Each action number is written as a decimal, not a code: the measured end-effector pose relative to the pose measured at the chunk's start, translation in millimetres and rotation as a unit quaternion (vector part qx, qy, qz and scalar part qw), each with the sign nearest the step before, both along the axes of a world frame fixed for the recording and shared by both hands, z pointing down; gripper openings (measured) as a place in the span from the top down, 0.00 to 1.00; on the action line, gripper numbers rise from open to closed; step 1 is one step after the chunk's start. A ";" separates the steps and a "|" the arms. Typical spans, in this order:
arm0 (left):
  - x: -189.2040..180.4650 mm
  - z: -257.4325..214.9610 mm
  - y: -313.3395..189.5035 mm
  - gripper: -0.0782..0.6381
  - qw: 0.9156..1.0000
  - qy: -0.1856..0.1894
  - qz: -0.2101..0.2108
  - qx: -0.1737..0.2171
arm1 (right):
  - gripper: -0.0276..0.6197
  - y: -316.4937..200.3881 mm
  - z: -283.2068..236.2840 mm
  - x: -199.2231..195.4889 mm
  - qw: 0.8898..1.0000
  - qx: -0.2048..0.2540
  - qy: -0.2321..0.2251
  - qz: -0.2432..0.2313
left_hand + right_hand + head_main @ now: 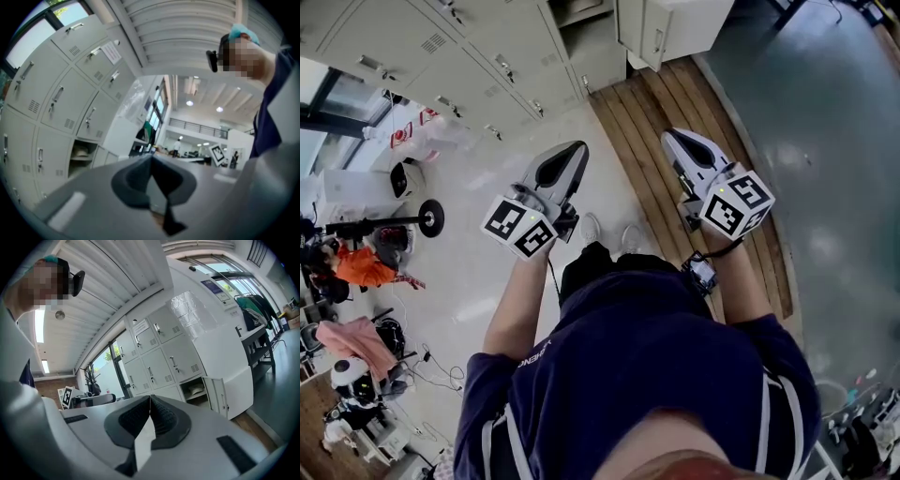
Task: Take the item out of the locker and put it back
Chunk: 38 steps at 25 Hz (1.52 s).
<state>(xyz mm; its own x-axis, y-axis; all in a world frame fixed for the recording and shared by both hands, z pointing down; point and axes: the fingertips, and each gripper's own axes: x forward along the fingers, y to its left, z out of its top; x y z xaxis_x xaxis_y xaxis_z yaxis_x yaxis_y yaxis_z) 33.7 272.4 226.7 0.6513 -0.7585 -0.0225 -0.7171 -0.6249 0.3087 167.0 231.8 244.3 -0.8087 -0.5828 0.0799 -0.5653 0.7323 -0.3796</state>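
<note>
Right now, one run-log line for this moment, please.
left gripper: shut, empty; right gripper: shut, empty; locker: open, item inside, not reached

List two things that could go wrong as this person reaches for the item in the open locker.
1. The left gripper and right gripper are both shut. Unless one opens first, it may just push the pale item deeper into the open locker.
2. The door stands ajar beside the compartment, so an arm could knock it.
</note>
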 end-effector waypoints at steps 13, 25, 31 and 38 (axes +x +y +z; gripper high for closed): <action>0.1 5.3 -3.0 0.89 1.000 0.000 -0.015 -0.005 | 0.95 -8.2 16.1 10.1 1.000 -0.022 0.000 -0.001; -29.4 16.8 -34.3 0.89 1.000 0.009 -0.020 -0.016 | 0.95 -44.1 22.9 -17.8 0.999 -0.032 0.004 -0.004; -54.3 21.9 -73.0 0.89 1.000 0.013 -0.015 -0.019 | 0.95 -78.6 29.5 -46.3 0.999 -0.041 0.012 -0.006; -89.8 25.3 -131.4 0.89 1.000 0.015 -0.002 -0.023 | 0.95 -134.9 29.9 -84.9 0.999 -0.046 0.009 0.001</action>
